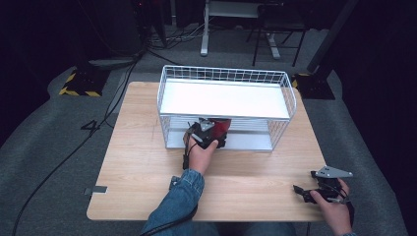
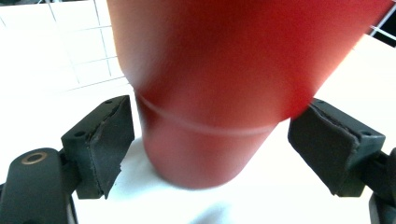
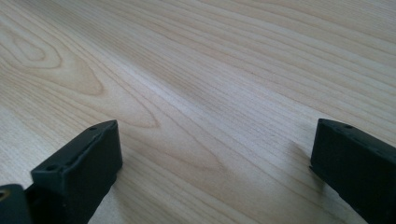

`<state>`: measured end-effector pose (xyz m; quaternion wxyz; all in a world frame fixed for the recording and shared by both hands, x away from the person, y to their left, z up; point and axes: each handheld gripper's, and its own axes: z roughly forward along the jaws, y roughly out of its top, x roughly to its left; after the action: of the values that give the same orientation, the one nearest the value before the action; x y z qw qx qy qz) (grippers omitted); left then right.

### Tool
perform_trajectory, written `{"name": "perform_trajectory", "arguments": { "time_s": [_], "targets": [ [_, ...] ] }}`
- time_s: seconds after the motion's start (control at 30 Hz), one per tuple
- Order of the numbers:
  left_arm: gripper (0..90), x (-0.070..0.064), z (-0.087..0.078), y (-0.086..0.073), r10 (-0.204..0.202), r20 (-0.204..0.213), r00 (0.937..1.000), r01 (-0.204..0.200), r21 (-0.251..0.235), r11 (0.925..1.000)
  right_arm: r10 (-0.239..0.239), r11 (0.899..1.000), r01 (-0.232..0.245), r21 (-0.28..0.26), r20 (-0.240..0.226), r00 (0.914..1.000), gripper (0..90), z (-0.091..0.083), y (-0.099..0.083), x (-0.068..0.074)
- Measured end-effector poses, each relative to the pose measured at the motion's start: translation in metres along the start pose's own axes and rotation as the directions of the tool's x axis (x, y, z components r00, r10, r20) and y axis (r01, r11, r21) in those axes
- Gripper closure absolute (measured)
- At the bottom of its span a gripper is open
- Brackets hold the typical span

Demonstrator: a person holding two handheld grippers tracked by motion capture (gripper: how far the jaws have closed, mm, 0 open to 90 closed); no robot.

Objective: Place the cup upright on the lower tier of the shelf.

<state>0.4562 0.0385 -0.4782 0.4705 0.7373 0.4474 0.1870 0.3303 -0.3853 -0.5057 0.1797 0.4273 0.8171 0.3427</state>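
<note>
The left gripper (image 1: 210,133), its jaws apart on either side of the red cup (image 2: 219,93) standing on the wire rack's (image 1: 287,93) lower shelf, should move level and straight, since the upper shelf hangs just above, while the right gripper (image 1: 307,192) rests spread over bare table (image 1: 142,162).

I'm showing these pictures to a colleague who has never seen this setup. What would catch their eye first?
Probably the red cylindrical cup, standing on the lower shelf of the white wire rack at the table's middle, between the open jaws of the left gripper. Next, the rack's bright white upper shelf. The right gripper sits open at the light wooden table's near right corner.
</note>
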Motion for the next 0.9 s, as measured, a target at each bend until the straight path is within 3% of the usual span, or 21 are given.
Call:
{"name": "perform_trajectory", "arguments": {
  "time_s": [0.13,0.17,0.47,0.9],
  "targets": [
    [15.5,0.003,-0.013,-0.001,0.015,-0.018,0.9997,-0.015,-0.012,0.9998,0.000,1.000,0.000,0.000,0.000,1.0000,2.0,0.000,0.000,0.000],
    [15.5,0.002,-0.016,-0.002,-0.005,-0.015,0.9999,0.005,-0.023,0.9997,0.000,1.000,0.000,0.000,0.000,1.0000,2.0,0.000,0.000,0.000],
    [15.7,0.006,-0.047,-0.004,0.045,0.010,0.9990,-0.044,-0.020,0.9988,0.000,1.000,0.000,0.001,-0.001,1.0000,1.8,0.000,0.000,0.000],
    [15.8,0.006,-0.094,-0.006,0.058,0.016,0.9982,-0.057,-0.040,0.9976,0.001,1.000,-0.001,0.002,0.001,1.0000,1.3,0.000,0.000,0.000]
  ]
}}
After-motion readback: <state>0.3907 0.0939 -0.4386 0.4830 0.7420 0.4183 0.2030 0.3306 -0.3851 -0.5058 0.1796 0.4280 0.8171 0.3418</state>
